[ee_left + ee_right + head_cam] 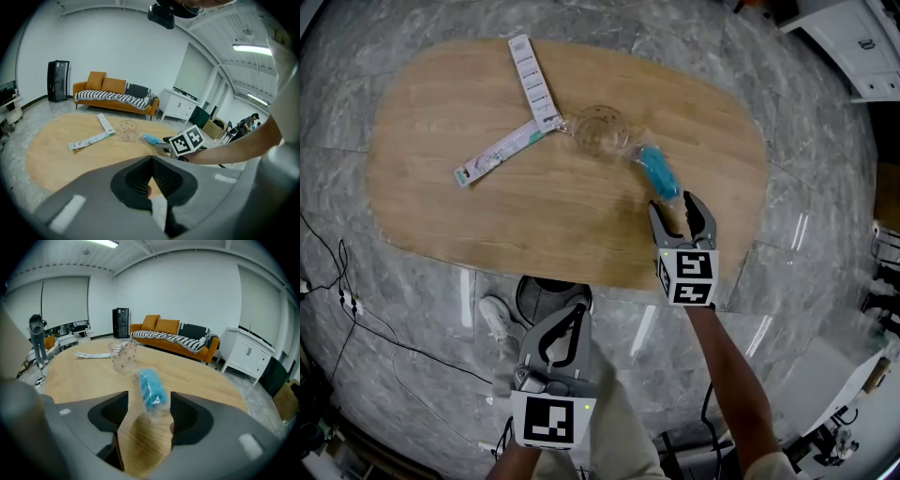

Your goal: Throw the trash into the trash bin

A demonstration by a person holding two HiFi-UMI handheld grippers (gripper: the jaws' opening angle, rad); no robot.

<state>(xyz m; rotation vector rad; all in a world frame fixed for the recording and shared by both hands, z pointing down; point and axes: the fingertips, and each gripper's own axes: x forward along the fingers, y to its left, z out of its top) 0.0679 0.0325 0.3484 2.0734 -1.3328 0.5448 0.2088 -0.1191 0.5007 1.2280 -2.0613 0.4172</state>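
Note:
On the oval wooden table [441,216] lies a blue packet in clear wrap [659,172], beside a clear plastic cup [602,129] and two white strip wrappers [532,78] [499,150]. My right gripper [682,211] is open just short of the blue packet. In the right gripper view the packet's [152,389] near end lies between the right gripper's [149,411] spread jaws, and the pads do not press on it. My left gripper [577,311] hangs below the table's near edge, off the table. The left gripper's [151,161] tips meet, with nothing held.
A dark round object [546,292] sits on the floor under the table's near edge, partly hidden, next to a white shoe [494,316]. Cables [356,309] trail over the marble floor at the left. An orange sofa [173,338] and white cabinets stand beyond the table.

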